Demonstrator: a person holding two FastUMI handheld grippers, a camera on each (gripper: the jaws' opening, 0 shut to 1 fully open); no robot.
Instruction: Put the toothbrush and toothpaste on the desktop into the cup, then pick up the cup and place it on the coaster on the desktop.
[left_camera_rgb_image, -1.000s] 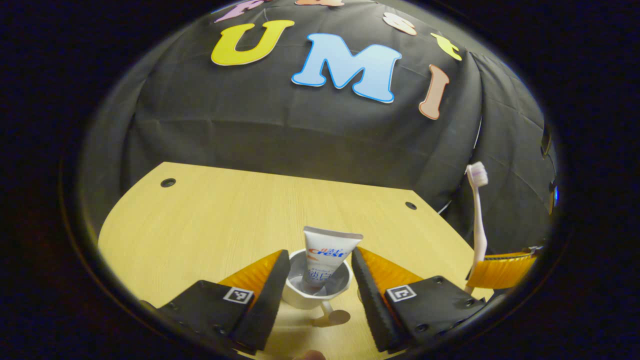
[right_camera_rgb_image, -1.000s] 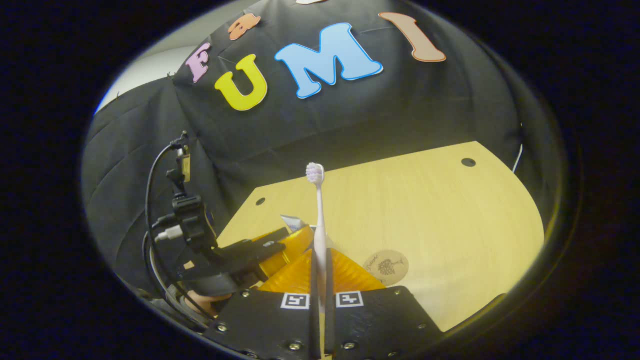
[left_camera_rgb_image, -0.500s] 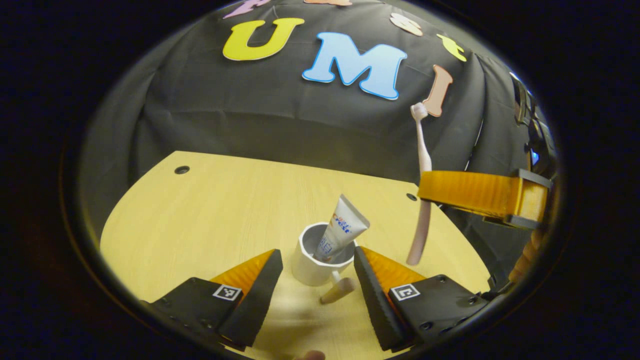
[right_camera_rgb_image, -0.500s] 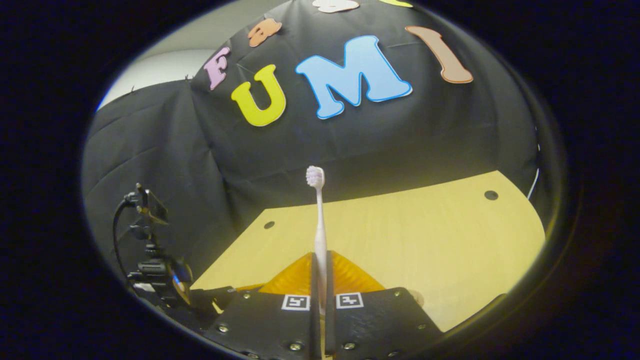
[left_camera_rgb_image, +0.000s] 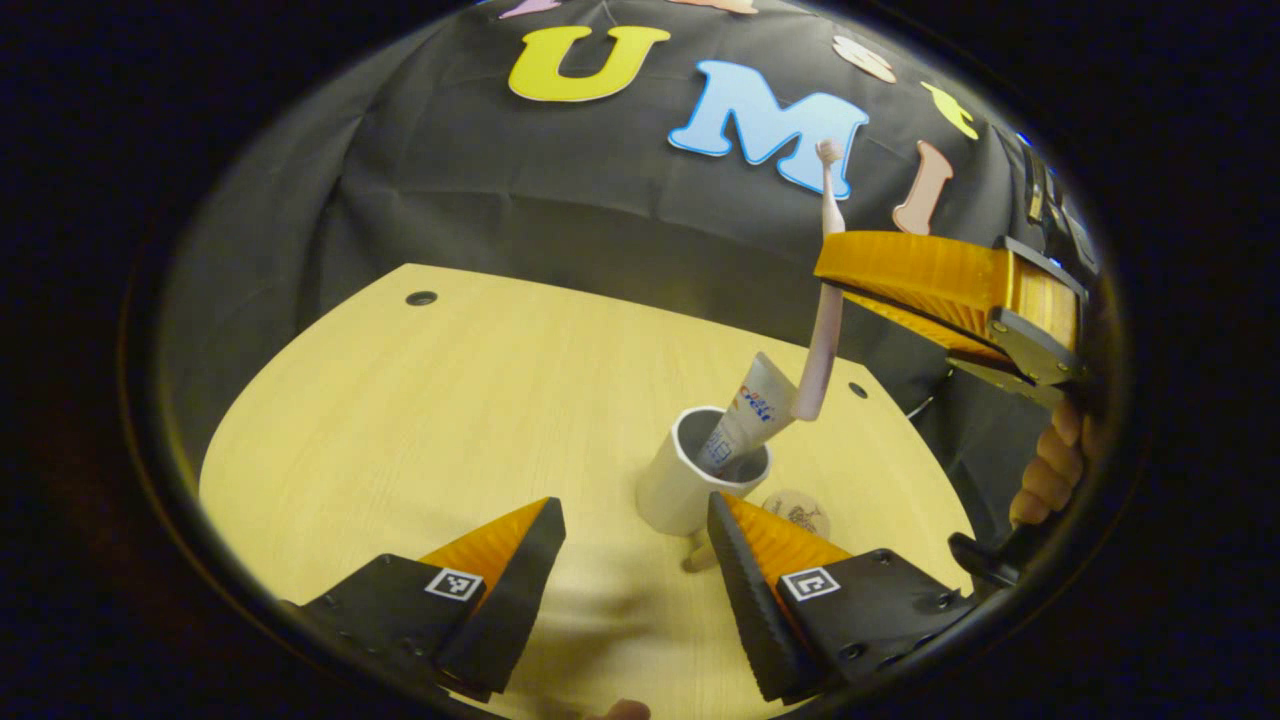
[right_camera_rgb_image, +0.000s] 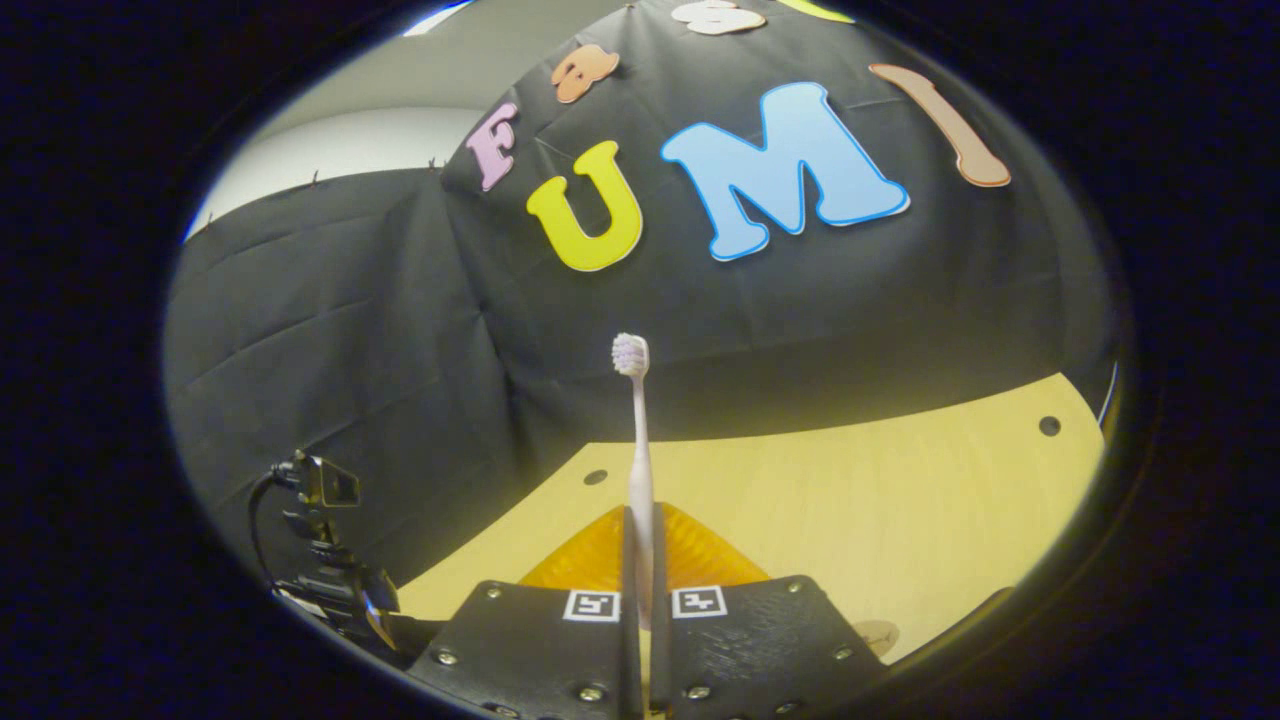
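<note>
Two grippers are before us, and we take them in turn. From the left gripper view we see the left gripper (left_camera_rgb_image: 630, 560) low over the wooden desktop (left_camera_rgb_image: 450, 400), its fingers spread wide apart with nothing between them. Just beyond its fingertips stands the white cup (left_camera_rgb_image: 690, 475), upright on the desktop, with the toothpaste tube (left_camera_rgb_image: 745, 415) leaning inside it, the flat crimped end up and tilted toward the right. Beside the cup, on its right and partly hidden behind one finger, we make out the round coaster (left_camera_rgb_image: 797, 508) lying flat; the cup is not on it. Above the cup hangs the right gripper (left_camera_rgb_image: 835, 275), coming in from the right with a hand (left_camera_rgb_image: 1050, 465) under it; its fingers are pressed together on the pale pink toothbrush (left_camera_rgb_image: 825, 300), which stands nearly upright, bristles at the top. The lower end of the handle hovers just above the cup's rim, close by the top of the toothpaste tube; we cannot tell whether the two touch. From the right gripper view we see the right gripper (right_camera_rgb_image: 640, 600) pinching the toothbrush (right_camera_rgb_image: 637, 440) low on its handle, the brush rising straight up between the fingers, with the desktop (right_camera_rgb_image: 850, 520) beyond.
</note>
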